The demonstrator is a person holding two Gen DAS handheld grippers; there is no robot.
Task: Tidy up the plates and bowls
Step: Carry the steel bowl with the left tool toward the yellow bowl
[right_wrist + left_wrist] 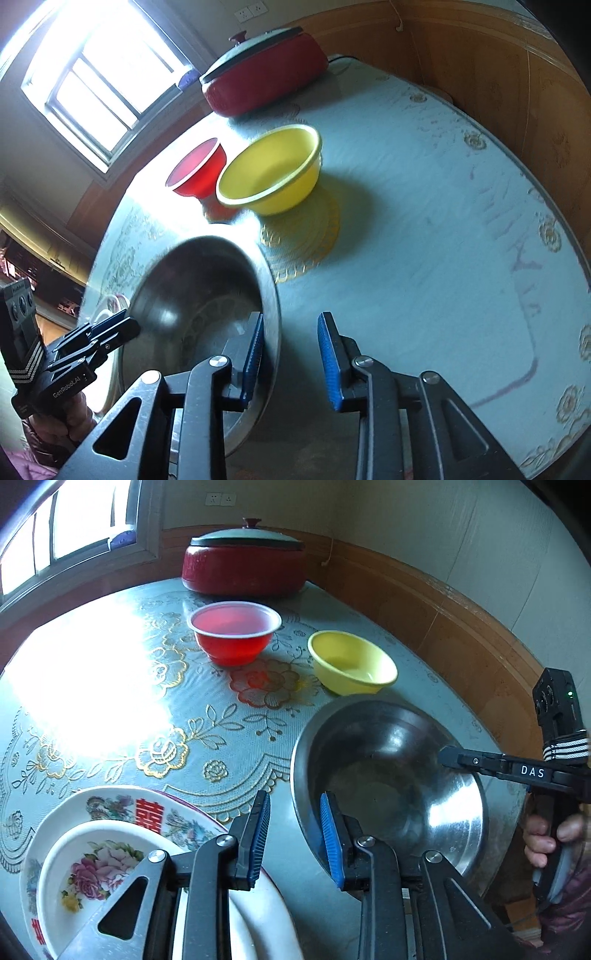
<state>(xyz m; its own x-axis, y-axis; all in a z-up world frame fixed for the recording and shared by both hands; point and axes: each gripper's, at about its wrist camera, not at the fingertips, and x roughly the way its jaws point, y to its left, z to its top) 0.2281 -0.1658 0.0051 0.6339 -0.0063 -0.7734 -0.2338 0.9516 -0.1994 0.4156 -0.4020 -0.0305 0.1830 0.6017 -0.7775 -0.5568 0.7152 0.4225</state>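
Note:
A large steel bowl (391, 775) sits on the table at the near right; it also shows in the right wrist view (207, 295). My left gripper (295, 834) is open, its jaws straddling the steel bowl's near left rim. My right gripper (291, 354) is open, its jaws straddling the bowl's right rim; it shows from the side in the left wrist view (448, 755). A red bowl (234, 633) and a yellow bowl (351, 662) stand farther back. Two stacked floral plates (110, 849) lie at the near left.
A red lidded pot (245, 563) stands at the table's far edge by the wall. The round table (110, 720) has a pale blue flowered cover. A wooden wall panel runs along the right. A window is at the far left.

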